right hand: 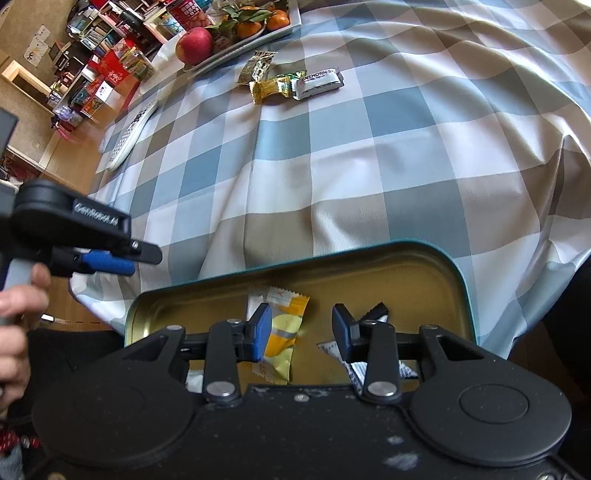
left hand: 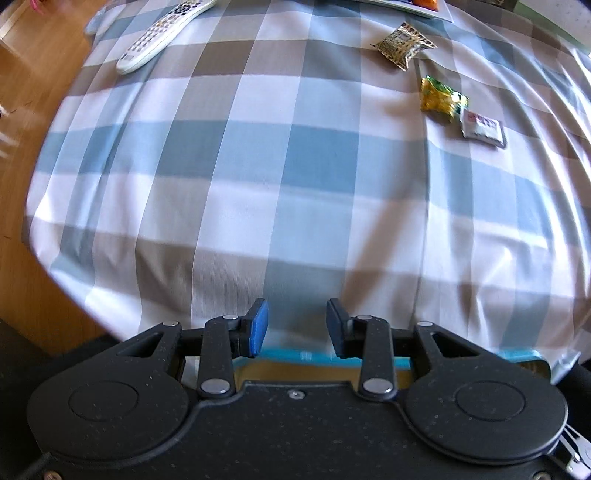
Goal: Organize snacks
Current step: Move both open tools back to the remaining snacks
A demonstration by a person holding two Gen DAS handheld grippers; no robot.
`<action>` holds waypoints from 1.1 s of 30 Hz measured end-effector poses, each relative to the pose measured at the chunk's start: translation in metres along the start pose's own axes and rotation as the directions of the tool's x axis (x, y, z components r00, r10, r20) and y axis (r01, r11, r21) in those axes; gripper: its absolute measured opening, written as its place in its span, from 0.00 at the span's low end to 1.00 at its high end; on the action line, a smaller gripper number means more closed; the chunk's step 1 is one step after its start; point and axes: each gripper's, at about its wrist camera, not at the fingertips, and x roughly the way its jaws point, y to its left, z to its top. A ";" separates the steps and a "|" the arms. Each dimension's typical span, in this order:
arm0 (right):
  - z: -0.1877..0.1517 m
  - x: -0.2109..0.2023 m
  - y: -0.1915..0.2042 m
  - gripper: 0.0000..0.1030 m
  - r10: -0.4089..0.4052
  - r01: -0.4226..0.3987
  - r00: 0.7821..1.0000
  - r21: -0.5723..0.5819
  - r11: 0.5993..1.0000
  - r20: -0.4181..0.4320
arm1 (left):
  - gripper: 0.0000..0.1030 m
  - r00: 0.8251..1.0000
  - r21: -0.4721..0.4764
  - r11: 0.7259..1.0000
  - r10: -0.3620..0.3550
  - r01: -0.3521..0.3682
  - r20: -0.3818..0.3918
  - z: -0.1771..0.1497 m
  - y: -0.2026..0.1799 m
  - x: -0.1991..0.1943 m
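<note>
White remote (left hand: 162, 33) near table's far left edge on checked tablecloth (left hand: 258, 166); apple (right hand: 194, 45), oranges (right hand: 277, 19) on tray (right hand: 236, 51).

We look across a lived-in home: a bench draped in a blue, grey and white checked cloth (right hand: 369, 155), a television remote (left hand: 162, 33) at its edge, a white tray (right hand: 255, 38) of tangerines and a red apple (right hand: 194, 45), wooden flooring (left hand: 33, 66), and shelves (right hand: 99, 48) crammed with boxes and packets.
</note>
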 end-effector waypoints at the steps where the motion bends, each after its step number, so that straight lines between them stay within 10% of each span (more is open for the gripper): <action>1: 0.004 0.001 0.000 0.38 -0.004 0.004 1.000 0.000 1.000 -0.005 | 0.44 1.000 0.001 1.000 0.005 -0.005 -0.005 0.006 -0.001 0.003; 18: 0.079 0.023 -0.007 0.42 0.047 -0.004 0.969 0.172 0.985 -0.243 | 0.45 1.000 0.046 0.999 0.017 -0.018 0.019 0.085 -0.009 0.018; 33: 0.199 0.035 0.012 0.46 -0.114 0.109 0.993 0.241 0.964 0.009 | 0.45 1.000 -0.015 1.000 -0.005 0.005 0.023 0.104 0.002 0.022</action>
